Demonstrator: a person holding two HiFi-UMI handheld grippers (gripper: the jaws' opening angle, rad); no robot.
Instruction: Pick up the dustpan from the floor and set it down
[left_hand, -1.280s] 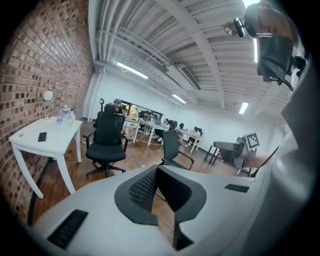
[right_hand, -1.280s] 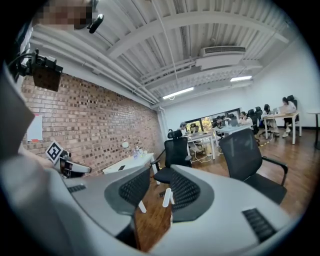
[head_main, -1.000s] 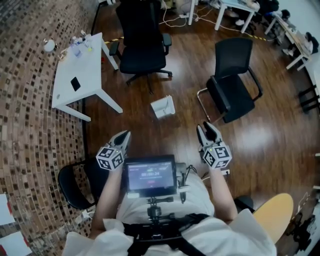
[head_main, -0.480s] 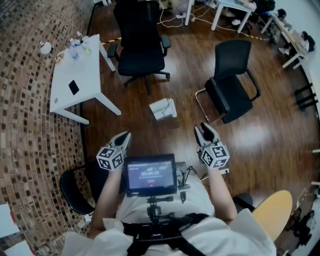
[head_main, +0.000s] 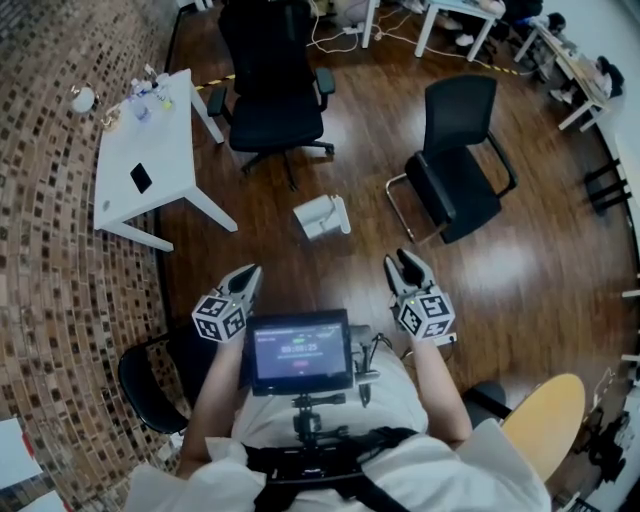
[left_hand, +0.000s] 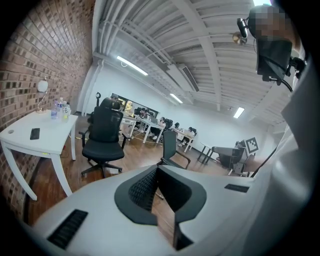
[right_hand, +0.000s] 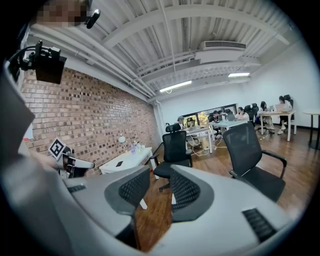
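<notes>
Change over the last second is slight. Both grippers have drifted only a little, and the dustpan (head_main: 322, 215) lies where it lay, on the wood floor near the white table (head_main: 150, 160), to the right of its front leg, untouched. My left gripper (head_main: 250, 272) has its jaws closed tip to tip on nothing. My right gripper (head_main: 408, 262) stands partly open and empty, with floor showing through the gap. Both hang well short of the dustpan, nearer me than the table. Judgement: this is approach only and the pickup has not begun. The right gripper is the readier.
</notes>
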